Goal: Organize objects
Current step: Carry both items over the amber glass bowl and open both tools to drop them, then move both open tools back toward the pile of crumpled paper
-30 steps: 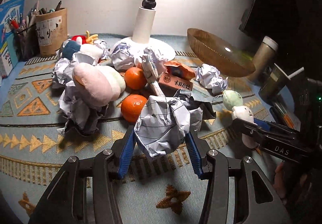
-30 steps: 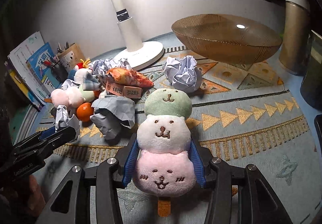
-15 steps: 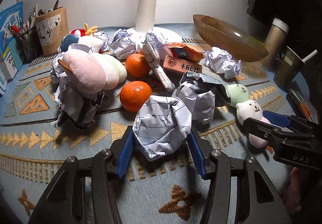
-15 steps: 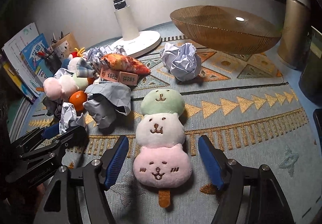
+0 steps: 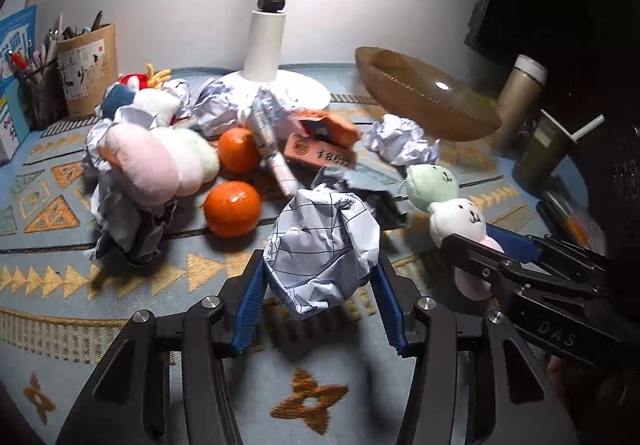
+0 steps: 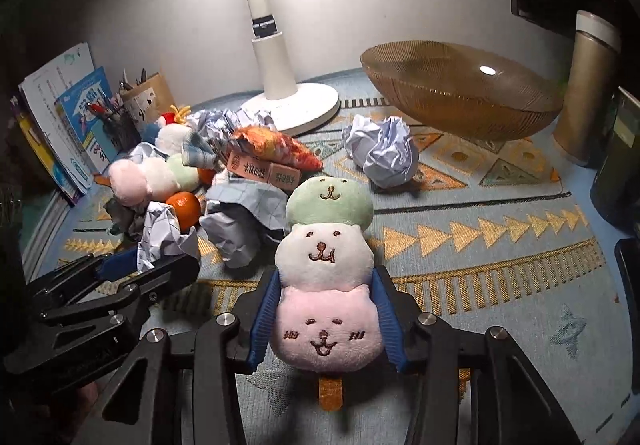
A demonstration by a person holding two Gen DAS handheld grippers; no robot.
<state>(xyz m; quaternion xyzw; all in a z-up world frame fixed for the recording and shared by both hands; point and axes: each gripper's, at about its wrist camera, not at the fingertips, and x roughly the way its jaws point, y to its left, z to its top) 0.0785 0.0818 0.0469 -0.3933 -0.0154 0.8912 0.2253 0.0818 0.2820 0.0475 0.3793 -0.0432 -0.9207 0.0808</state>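
My left gripper (image 5: 320, 277) is shut on a crumpled ball of lined paper (image 5: 322, 251), held just above the patterned mat. My right gripper (image 6: 324, 309) is shut on a three-tier plush skewer toy (image 6: 326, 273), green, white and pink, with an orange stick. The same toy shows in the left wrist view (image 5: 452, 205) between the right gripper's fingers. A pile lies behind: two oranges (image 5: 233, 208), a second plush skewer (image 5: 156, 161), a red box (image 5: 320, 155), a snack packet (image 6: 276, 145) and more paper balls (image 6: 382, 155).
An amber glass bowl (image 6: 460, 93) stands at the back right beside a tan tumbler (image 6: 588, 85). A white lamp base (image 6: 296, 105) stands at the back centre. A pen holder (image 5: 86, 69) and books (image 6: 60, 125) are at the far left. A dark cup with a straw (image 5: 544, 149) is on the right.
The right gripper was open around the plush skewer half a second ago and has shut on it. The left gripper still holds the paper ball and has shifted slightly.
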